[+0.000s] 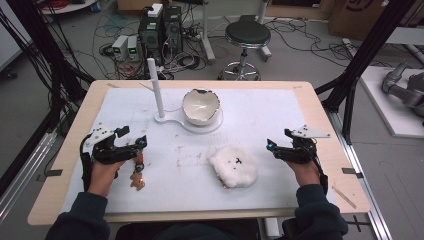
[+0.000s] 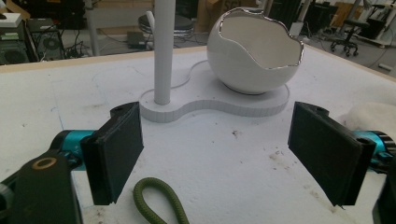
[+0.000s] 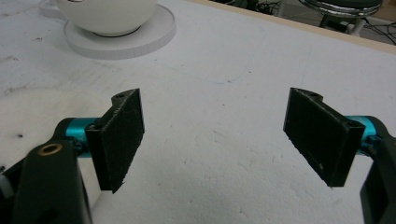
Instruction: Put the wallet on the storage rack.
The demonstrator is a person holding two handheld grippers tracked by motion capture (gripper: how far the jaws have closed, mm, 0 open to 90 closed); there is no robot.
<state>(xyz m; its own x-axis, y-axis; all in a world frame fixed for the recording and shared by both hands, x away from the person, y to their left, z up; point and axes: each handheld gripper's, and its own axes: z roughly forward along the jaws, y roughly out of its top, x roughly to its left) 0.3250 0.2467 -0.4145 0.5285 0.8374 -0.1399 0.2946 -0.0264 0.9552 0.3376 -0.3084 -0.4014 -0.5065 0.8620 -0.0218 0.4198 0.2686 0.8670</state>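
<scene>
A small brown figure charm (image 1: 136, 180) lies on the white mat (image 1: 175, 180) at the front left, and its cord runs up toward my left gripper (image 1: 134, 136). In the left gripper view an olive-green cord loop (image 2: 159, 201) rests on the mat between the wide-apart pads (image 2: 119, 149) of the left gripper (image 2: 224, 149), touching neither. A fluffy white plush (image 1: 233, 165) sits front of centre. My right gripper (image 1: 278, 139) hovers to its right, open and holding nothing (image 3: 219, 135). The plush's edge (image 3: 32, 116) shows at the left of the right gripper view.
At the back centre stands a white base (image 1: 192, 125) with an upright pole (image 1: 156, 87) and a cracked-egg bowl (image 1: 201, 106). From the left gripper they lie straight ahead: pole (image 2: 163, 51), bowl (image 2: 254, 51). Wooden table edges (image 1: 320, 115) frame the mat.
</scene>
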